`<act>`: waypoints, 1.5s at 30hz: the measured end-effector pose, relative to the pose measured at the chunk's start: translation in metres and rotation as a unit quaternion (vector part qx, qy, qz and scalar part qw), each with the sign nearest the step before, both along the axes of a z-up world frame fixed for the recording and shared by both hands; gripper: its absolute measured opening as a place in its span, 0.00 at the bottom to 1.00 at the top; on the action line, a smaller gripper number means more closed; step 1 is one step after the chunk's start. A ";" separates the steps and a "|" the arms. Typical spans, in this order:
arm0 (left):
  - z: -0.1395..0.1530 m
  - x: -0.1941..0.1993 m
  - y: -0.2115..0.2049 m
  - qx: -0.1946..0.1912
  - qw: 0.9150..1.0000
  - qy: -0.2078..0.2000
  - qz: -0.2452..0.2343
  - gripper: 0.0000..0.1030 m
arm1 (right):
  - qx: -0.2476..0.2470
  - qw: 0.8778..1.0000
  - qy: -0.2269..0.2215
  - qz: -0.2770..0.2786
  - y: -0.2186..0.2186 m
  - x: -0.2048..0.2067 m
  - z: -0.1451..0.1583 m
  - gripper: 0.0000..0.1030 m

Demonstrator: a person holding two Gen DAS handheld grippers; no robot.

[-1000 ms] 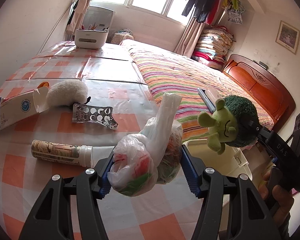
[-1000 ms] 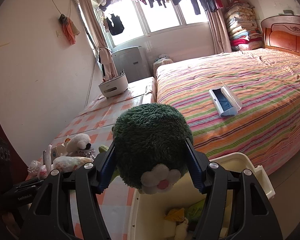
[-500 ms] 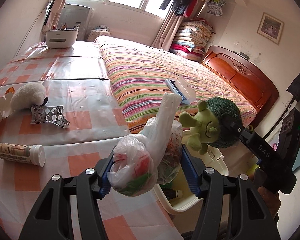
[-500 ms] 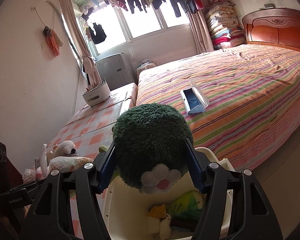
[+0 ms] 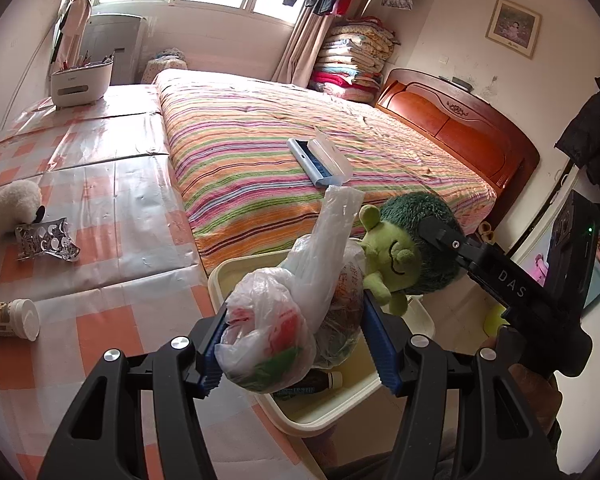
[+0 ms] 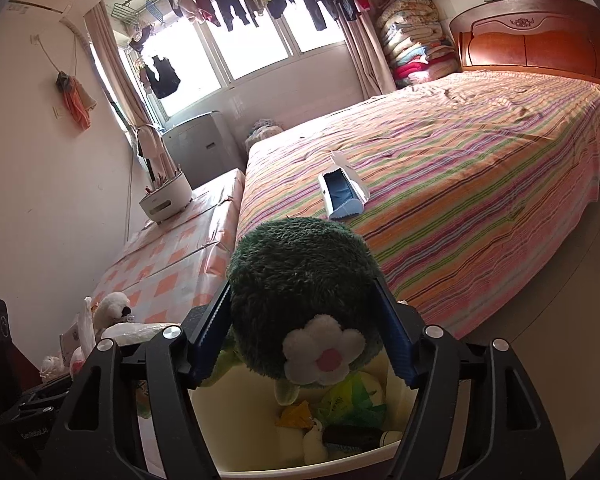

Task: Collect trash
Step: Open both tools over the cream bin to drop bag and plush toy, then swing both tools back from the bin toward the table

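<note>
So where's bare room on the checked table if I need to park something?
Free: the wide checked tablecloth stretch between the white pen caddy and the crumpled foil blister pack. Crowded: the left edge, with the white plush toy and lying cylindrical tube.

Striped bed [image 5: 300, 152], carved wooden headboard [image 5: 452, 120]

a knotted clear plastic bag [image 5: 284, 320] stuffed with red, green and printed scraps hangs above the near rim of the cream bin [image 5: 236, 276], its twisted tail pointing up. a green plush toy [image 6: 300, 292] with shaggy dark hair and a white flower hangs over the bin's open mouth. inside the bin lie a crumpled green wrapper [image 6: 352, 400], a yellow scrap [image 6: 296, 416] and a dark bottle [image 6: 360, 436].
</note>
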State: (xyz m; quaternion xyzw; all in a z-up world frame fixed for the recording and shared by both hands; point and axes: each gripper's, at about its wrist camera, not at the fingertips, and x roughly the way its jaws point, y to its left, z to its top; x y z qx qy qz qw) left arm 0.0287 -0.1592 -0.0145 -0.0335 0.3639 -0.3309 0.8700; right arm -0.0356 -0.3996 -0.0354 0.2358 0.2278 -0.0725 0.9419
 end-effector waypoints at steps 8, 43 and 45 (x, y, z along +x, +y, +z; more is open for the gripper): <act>-0.011 0.005 -0.013 0.015 1.000 0.013 -0.010 0.56 | 0.030 0.999 -0.023 -0.015 -0.010 -0.007 0.002 0.68; 0.024 0.014 0.063 0.014 0.995 -0.036 0.097 0.80 | 0.020 0.998 -0.032 0.051 0.045 0.025 0.015 0.68; 0.028 0.015 0.076 0.014 0.993 -0.040 0.111 0.80 | 0.020 0.997 -0.035 0.061 0.053 0.029 0.017 0.68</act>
